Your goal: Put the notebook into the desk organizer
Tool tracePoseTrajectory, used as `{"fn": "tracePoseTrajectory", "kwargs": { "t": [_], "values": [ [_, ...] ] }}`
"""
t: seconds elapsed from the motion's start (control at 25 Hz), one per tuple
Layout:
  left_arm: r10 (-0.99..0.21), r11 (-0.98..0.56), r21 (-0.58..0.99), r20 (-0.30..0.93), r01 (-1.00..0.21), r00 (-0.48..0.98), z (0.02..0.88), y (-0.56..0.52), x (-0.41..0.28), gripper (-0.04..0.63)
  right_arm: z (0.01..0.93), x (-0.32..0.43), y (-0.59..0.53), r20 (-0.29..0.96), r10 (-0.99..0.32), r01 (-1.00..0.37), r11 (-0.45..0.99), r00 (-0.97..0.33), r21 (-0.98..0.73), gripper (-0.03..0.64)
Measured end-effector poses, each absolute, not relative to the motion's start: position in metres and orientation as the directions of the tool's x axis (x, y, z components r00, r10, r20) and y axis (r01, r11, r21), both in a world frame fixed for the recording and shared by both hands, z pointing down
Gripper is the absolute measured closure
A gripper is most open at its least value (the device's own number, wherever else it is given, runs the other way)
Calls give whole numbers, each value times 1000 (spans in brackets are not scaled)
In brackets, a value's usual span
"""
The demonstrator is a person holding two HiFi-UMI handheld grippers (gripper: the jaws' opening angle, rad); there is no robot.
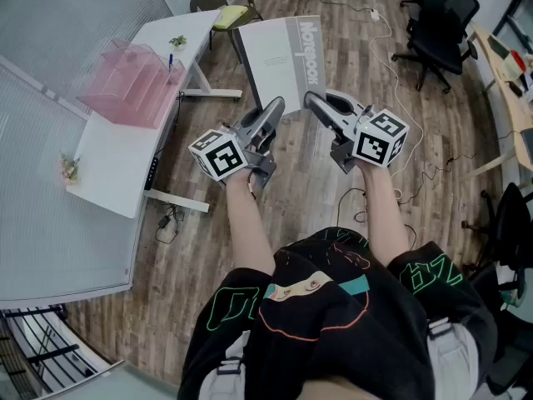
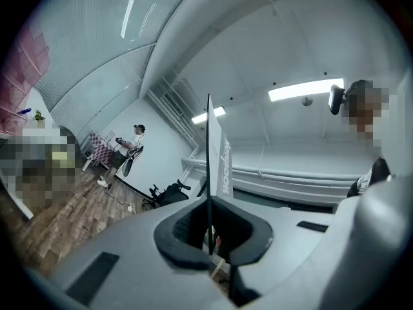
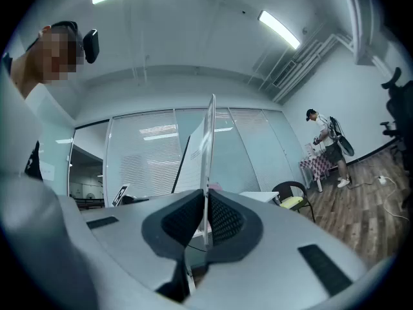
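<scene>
The notebook [image 1: 279, 61] is grey and white with its title printed down the spine side. It is held up in the air over the wooden floor by both grippers at its near edge. My left gripper [image 1: 273, 108] is shut on the near left corner, my right gripper [image 1: 315, 101] on the near right corner. In the left gripper view the notebook [image 2: 208, 166] stands edge-on between the pads of the left gripper [image 2: 210, 241]. The right gripper view shows the same thin edge [image 3: 208, 160] clamped in the right gripper [image 3: 205, 228]. The pink desk organizer [image 1: 129, 82] sits on the white desk [image 1: 108, 165] at the left.
A small potted plant [image 1: 177, 42] stands at the desk's far end, another at its near left corner [image 1: 70, 167]. A chair with a yellow cushion [image 1: 225, 11] is behind the desk. Black office chairs [image 1: 437, 32] and floor cables [image 1: 391, 73] lie to the right. A person [image 2: 126, 154] stands far off.
</scene>
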State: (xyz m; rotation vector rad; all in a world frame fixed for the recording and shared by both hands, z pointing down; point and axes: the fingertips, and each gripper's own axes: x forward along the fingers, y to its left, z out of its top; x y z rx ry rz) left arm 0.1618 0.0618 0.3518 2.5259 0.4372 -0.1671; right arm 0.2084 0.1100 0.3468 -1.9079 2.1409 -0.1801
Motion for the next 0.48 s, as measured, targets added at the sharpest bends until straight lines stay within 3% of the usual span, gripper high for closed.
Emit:
{"fn": "tracePoseTrajectory", "kwargs": {
  "t": [0.48],
  "values": [
    [247, -801, 502, -218, 326, 944, 352, 61, 164, 591, 349, 213, 106, -129, -985, -953, 144, -113, -267, 594]
  ]
}}
